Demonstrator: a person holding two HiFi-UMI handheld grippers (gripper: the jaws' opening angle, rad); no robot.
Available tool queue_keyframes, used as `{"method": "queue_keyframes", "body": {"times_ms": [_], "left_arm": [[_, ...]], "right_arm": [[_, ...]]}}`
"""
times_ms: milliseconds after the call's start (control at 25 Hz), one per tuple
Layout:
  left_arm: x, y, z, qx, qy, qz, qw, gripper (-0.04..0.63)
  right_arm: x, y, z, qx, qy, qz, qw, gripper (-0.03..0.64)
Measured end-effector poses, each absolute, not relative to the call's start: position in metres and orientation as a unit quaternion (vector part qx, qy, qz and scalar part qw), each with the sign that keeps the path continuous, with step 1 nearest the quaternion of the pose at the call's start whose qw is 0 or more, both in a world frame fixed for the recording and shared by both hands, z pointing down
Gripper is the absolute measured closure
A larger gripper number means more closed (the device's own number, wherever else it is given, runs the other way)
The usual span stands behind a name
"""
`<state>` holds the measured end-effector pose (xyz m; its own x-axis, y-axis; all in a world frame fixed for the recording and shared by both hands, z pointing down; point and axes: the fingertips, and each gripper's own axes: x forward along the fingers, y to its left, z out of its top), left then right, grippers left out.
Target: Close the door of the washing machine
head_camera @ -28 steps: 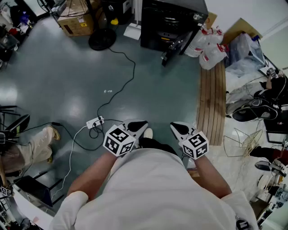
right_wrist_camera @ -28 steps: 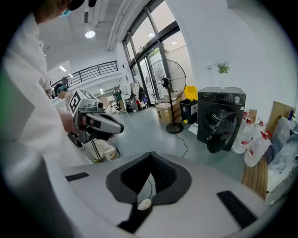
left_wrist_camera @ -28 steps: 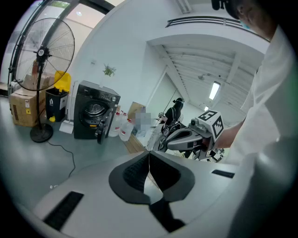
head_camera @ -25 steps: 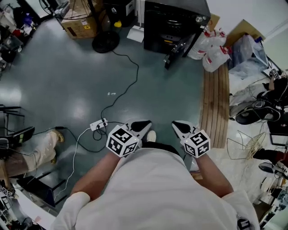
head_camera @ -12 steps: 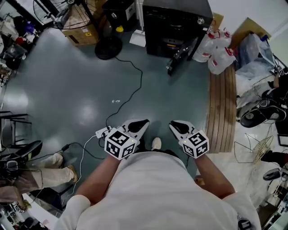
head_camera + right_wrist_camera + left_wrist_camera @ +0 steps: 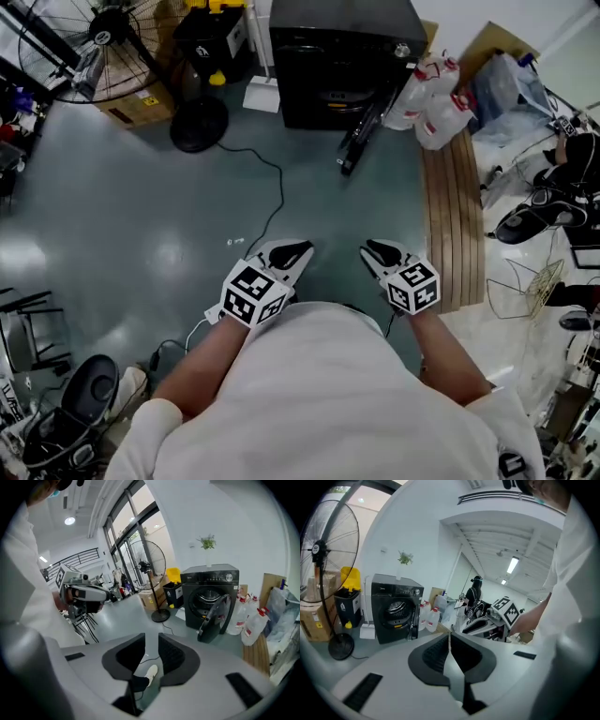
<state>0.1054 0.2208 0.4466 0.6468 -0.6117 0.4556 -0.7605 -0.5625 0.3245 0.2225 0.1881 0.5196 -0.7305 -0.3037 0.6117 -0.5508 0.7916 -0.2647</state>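
The black washing machine (image 6: 342,52) stands at the far side of the floor, its round door (image 6: 361,127) swung open toward me; the right gripper view shows the machine (image 6: 208,595) and its door (image 6: 214,616) too. Both grippers are held in front of my body, well short of the machine. My left gripper (image 6: 289,251) is shut with nothing in it; its pads meet in the left gripper view (image 6: 449,637). My right gripper (image 6: 375,251) has just been opening; a gap shows between its pads (image 6: 151,641) and nothing is held.
A standing fan (image 6: 103,37) with a round base (image 6: 199,122), a cardboard box (image 6: 127,105) and a black bin stand left of the machine. A cable (image 6: 270,183) crosses the floor. Plastic jugs (image 6: 433,98), wooden planks (image 6: 452,216) and clutter lie at the right.
Both grippers and I have moved across the floor toward the washing machine. The power strip has slipped back under my left arm. The right jaws have parted.
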Motion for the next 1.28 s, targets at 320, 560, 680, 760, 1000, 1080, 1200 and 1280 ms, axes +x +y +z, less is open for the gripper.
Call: {"method": "queue_keyframes", "body": {"times_ms": [320,560,680,760,1000,1080,1200,1280], "left_arm": [[0.027,0.174,0.454,0.894,-0.342,0.178,0.229,0.575],[-0.014,0.149,0.456,0.886,-0.358,0.146,0.256,0.575],[-0.022,0.136,0.457,0.887,-0.357,0.146,0.254,0.575],[-0.029,0.127,0.456,0.887,-0.357,0.149,0.25,0.575],[-0.051,0.081,0.454,0.877,-0.381,0.157,0.246,0.575],[-0.055,0.061,0.452,0.875,-0.386,0.158,0.247,0.575],[-0.058,0.028,0.452,0.87,-0.392,0.161,0.252,0.575],[-0.058,0.008,0.451,0.869,-0.391,0.163,0.255,0.575]], "right_arm": [[0.179,0.104,0.531,0.317,-0.873,0.237,0.285,0.512],[0.174,0.068,0.552,0.348,-0.849,0.256,0.302,0.517],[0.183,0.046,0.568,0.365,-0.836,0.273,0.306,0.514],[0.189,0.029,0.579,0.374,-0.828,0.283,0.307,0.512],[0.199,-0.046,0.606,0.4,-0.811,0.297,0.307,0.508],[0.204,-0.071,0.616,0.403,-0.805,0.304,0.31,0.508],[0.212,-0.107,0.631,0.411,-0.792,0.336,0.302,0.506],[0.219,-0.127,0.643,0.419,-0.781,0.358,0.294,0.508]]}}
